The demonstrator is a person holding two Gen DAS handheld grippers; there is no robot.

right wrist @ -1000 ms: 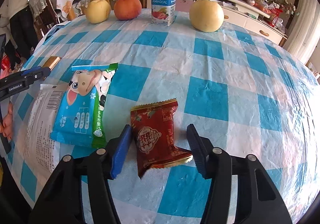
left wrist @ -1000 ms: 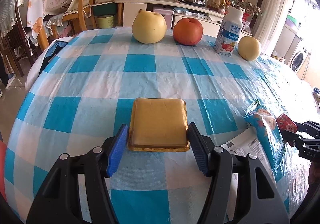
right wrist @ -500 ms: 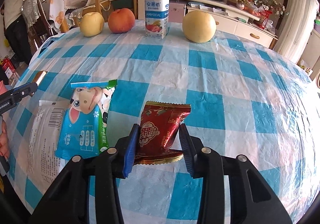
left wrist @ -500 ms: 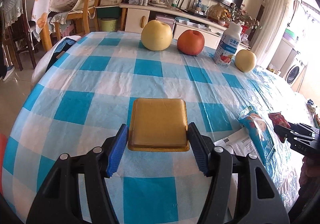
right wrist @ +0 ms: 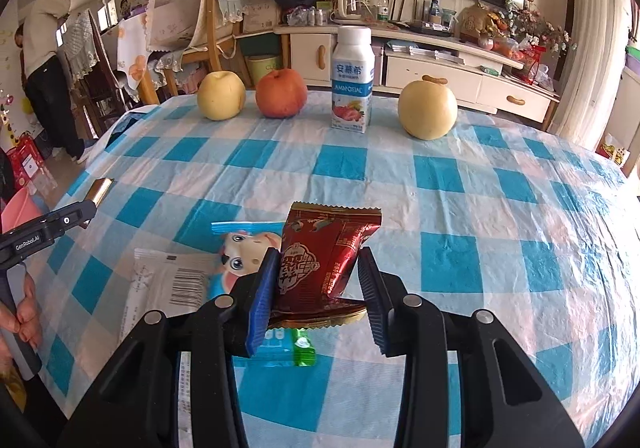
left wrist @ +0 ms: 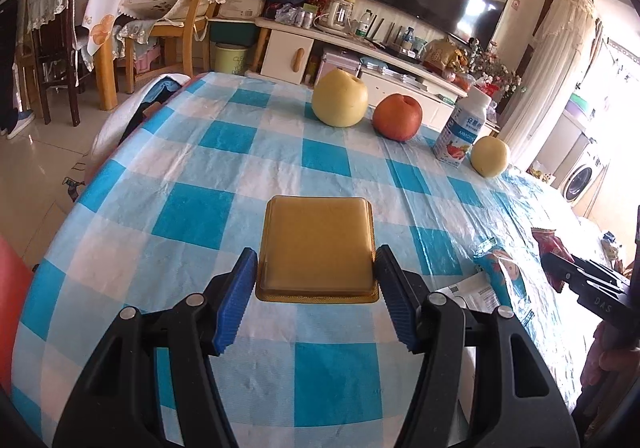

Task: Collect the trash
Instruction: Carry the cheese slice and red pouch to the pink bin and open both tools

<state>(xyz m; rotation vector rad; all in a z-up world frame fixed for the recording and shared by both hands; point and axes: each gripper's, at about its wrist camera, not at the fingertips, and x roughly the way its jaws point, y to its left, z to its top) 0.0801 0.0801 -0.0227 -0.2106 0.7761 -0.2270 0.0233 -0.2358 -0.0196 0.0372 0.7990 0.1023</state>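
Observation:
My left gripper (left wrist: pixel 316 290) is shut on a gold plastic tray (left wrist: pixel 316 248) and holds it above the checked table. My right gripper (right wrist: pixel 318 290) is shut on a red snack wrapper (right wrist: pixel 320 260), lifted off the table. A blue cartoon wrapper (right wrist: pixel 240 260) and a white wrapper with a barcode (right wrist: pixel 168 284) lie on the table under and left of the right gripper. From the left wrist view the red wrapper (left wrist: pixel 550 248) and blue wrapper (left wrist: pixel 500 268) show at far right.
Two yellow pears (right wrist: pixel 221 95) (right wrist: pixel 427 109), a red apple (right wrist: pixel 281 93) and a milk bottle (right wrist: pixel 353 80) stand along the far table edge. Chairs (left wrist: pixel 176 8) and a cabinet stand beyond. A person (right wrist: pixel 48 60) stands at far left.
My right gripper closed on the red wrapper and lifted it off the table. My left gripper rose with the gold tray held between its fingers.

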